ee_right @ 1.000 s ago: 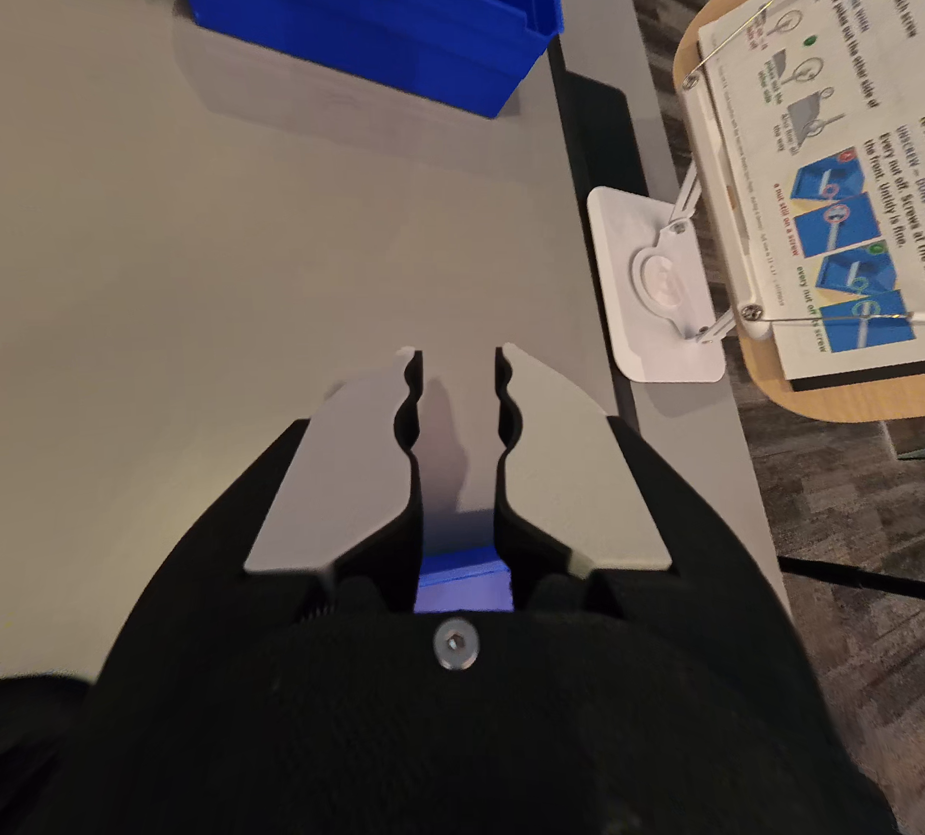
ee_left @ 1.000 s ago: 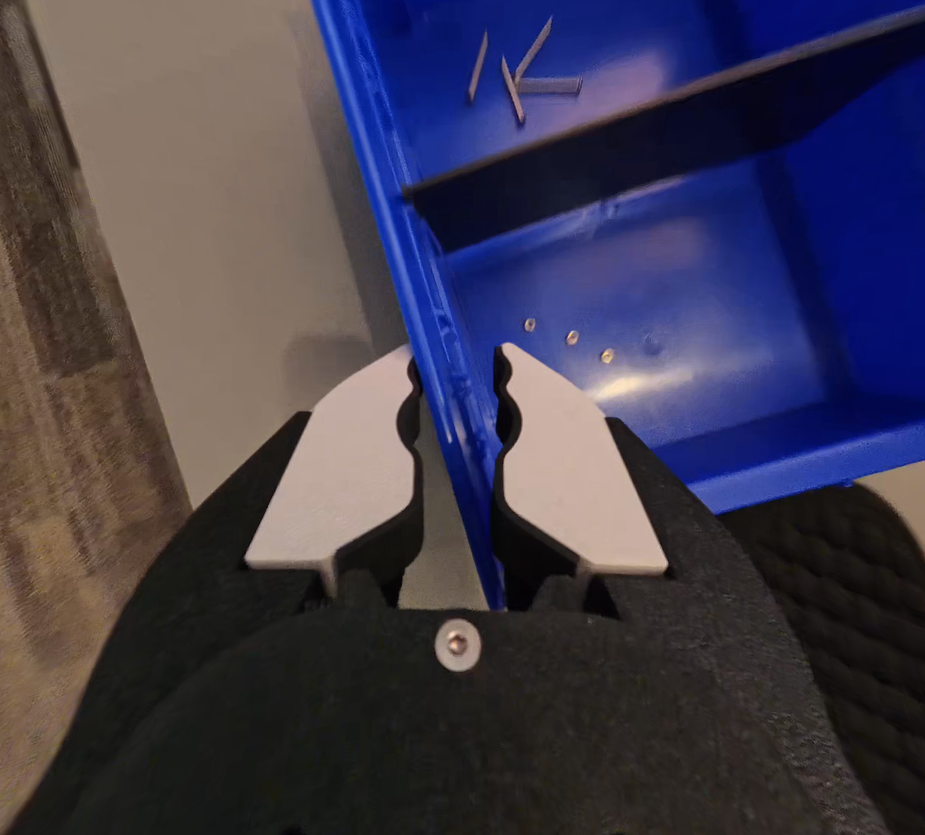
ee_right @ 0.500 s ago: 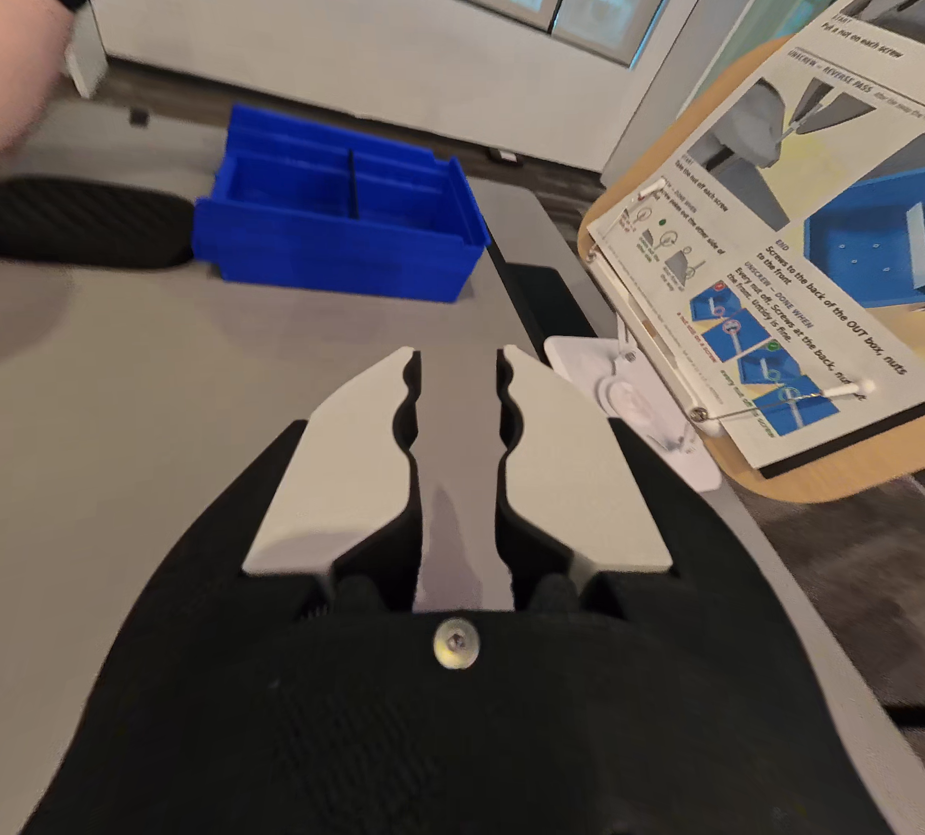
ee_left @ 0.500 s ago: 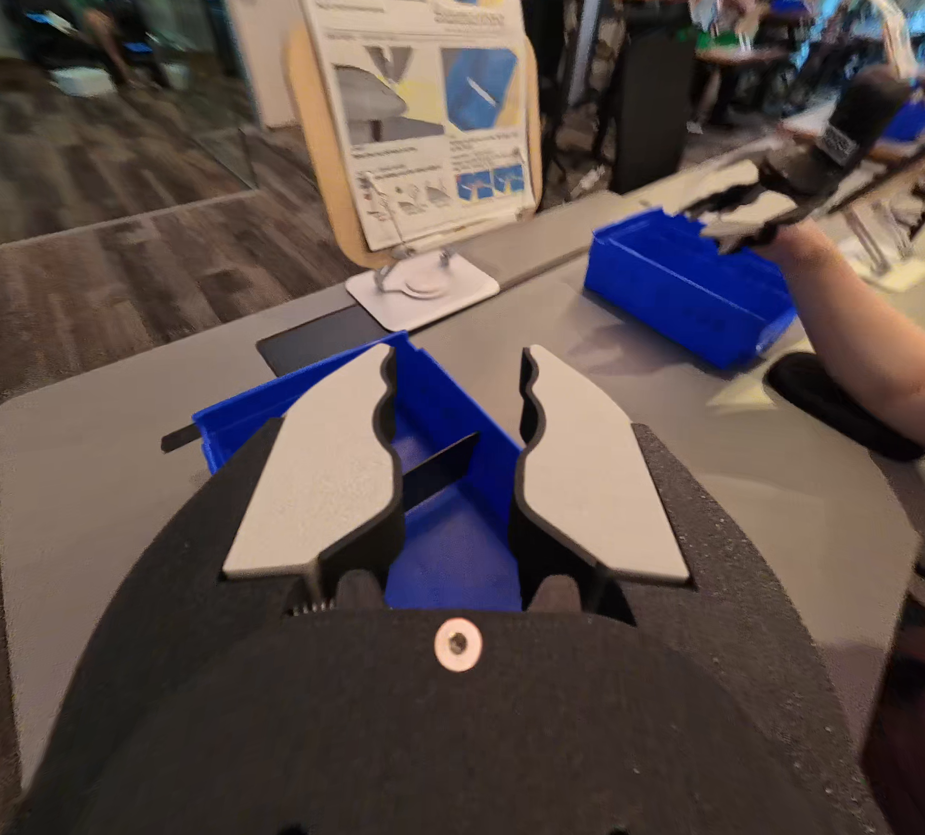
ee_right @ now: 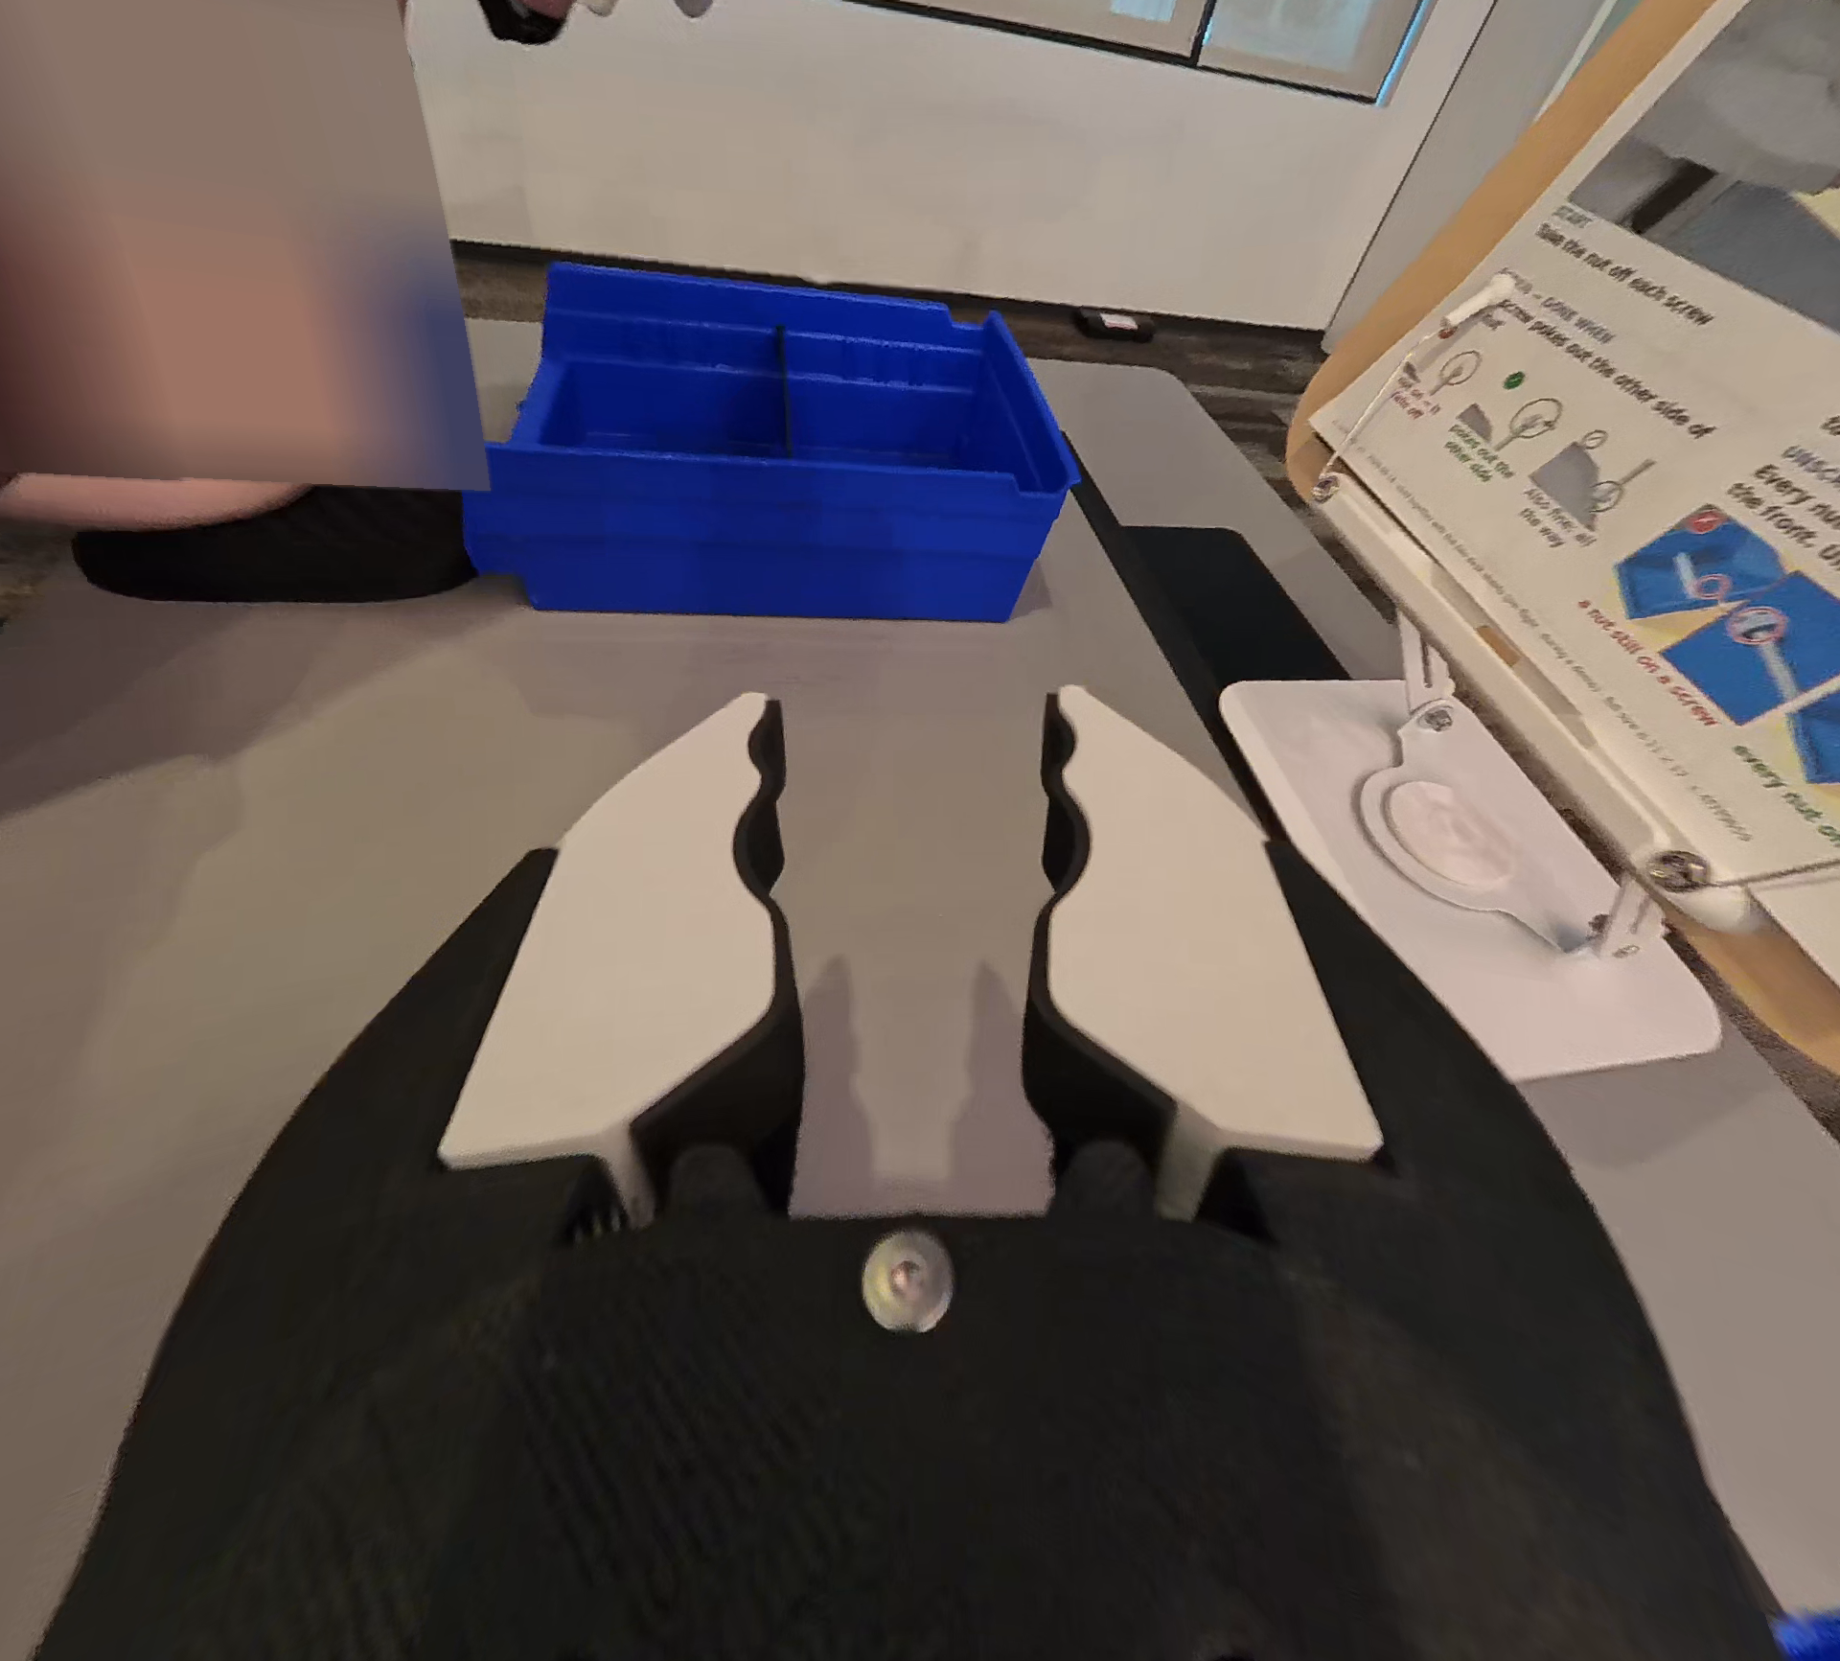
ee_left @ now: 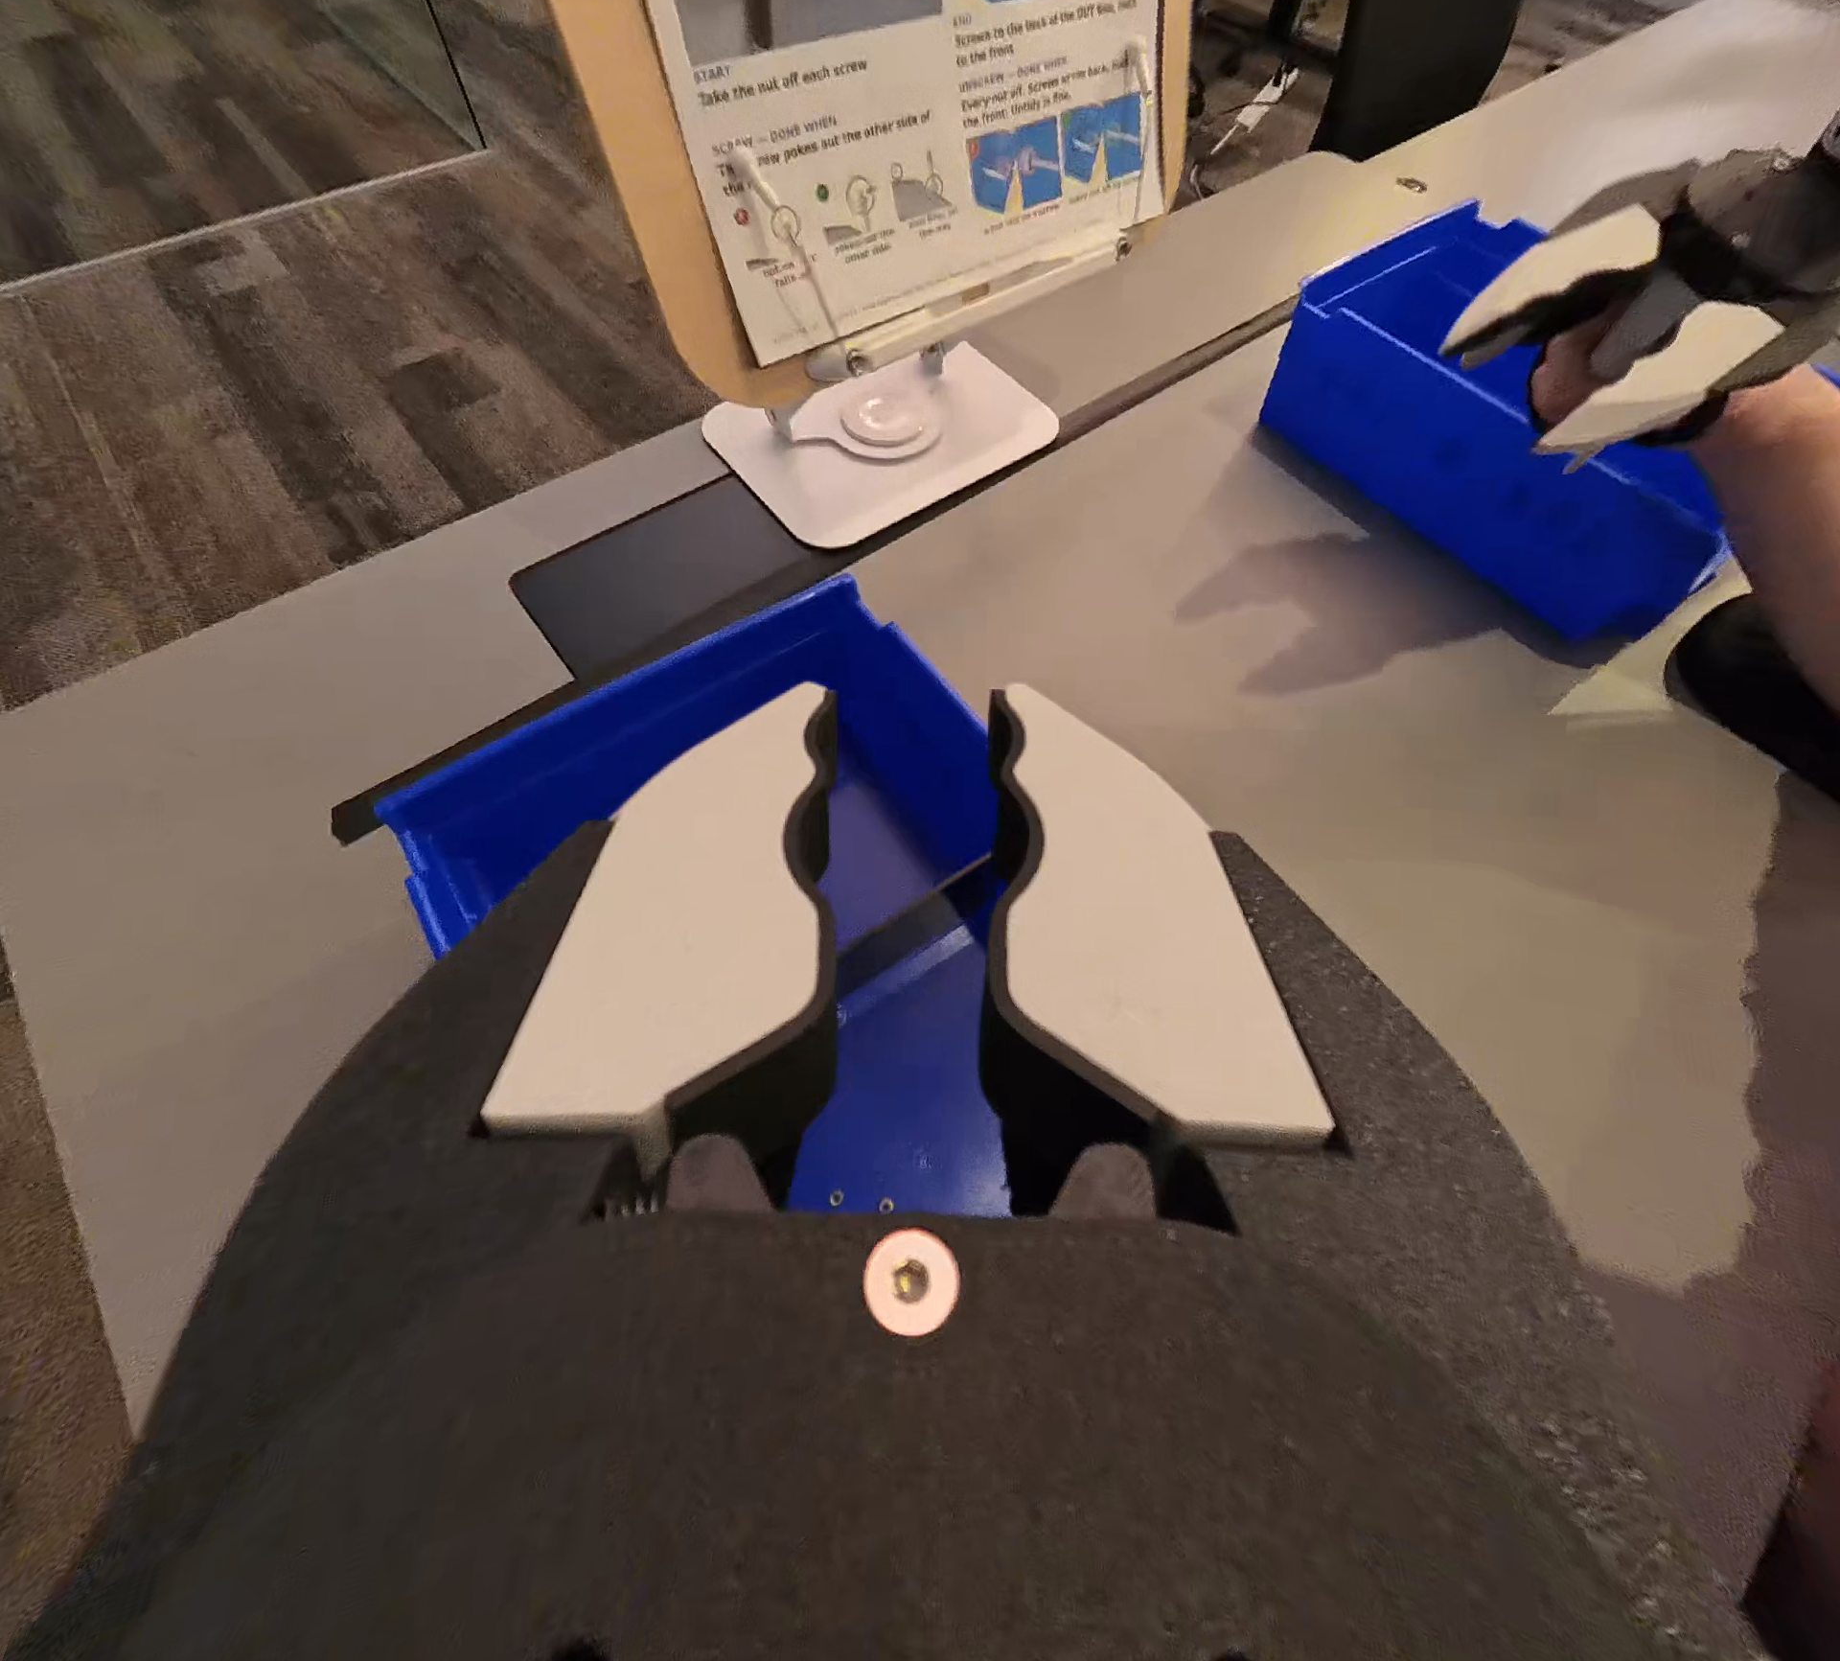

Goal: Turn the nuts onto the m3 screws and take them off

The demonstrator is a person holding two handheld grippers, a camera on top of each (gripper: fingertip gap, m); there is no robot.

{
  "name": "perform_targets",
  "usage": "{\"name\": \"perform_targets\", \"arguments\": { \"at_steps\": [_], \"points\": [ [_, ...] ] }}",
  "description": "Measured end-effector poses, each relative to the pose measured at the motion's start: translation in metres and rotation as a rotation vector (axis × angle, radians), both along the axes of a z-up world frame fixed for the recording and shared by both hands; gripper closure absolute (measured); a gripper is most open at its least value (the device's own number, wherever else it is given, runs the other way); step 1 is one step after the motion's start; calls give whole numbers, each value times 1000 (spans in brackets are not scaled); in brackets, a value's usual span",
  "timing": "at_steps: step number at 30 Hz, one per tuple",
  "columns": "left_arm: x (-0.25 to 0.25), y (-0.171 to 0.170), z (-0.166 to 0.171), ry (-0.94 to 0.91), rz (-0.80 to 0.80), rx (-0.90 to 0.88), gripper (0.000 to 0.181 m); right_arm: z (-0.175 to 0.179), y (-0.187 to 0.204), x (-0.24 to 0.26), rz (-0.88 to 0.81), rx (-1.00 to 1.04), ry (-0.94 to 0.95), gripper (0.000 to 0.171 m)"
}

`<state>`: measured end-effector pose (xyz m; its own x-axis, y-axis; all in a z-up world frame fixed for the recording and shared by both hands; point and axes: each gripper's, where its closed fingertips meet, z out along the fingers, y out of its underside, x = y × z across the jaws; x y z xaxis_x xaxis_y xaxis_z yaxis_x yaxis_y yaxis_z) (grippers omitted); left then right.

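Blue bins (ee_left: 637, 777) (ee_right: 757, 508) sit apart on the counter (ee_left: 1245, 817), one per gripper, both grippers' fingers (ee_left: 687, 906) (ee_right: 647, 936) spread empty, ready to pick.

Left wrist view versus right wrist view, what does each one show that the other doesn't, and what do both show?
Only the left wrist view shows a second blue bin at far right behind the right gripper, and tiny nuts in the near bin's front compartment.

Only the right wrist view shows that bin's whole length with its black divider, and a white wall with windows.

Both show the grey table, the divided blue bin, the instruction board on its white stand, and both grippers open and empty, including the left gripper.
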<state>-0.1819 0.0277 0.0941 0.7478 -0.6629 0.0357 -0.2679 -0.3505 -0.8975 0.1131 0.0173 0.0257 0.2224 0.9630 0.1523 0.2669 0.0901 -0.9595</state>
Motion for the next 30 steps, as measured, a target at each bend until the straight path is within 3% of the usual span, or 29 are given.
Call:
{"name": "perform_targets", "arguments": {
  "at_steps": [6,11,16,19,26,30],
  "points": [
    [-26,7,-18,76,96,-66,153,-2,-18,-27,100,-47,55,120],
    [-23,-4,-43,184,65,-184,157,-16,-22,-32,70,34,-107,120],
    [-18,-11,-70,308,28,-294,160,-10,-32,-33,94,78,-127,120],
    [-21,-15,-89,382,44,-398,171,-8,-29,-29,70,112,-158,120],
    [-18,-3,-89,408,78,-379,175,31,-53,-29,98,205,-84,120],
    [-6,-11,-89,421,36,-367,181,73,-86,-26,135,380,48,131]
  ]
}}
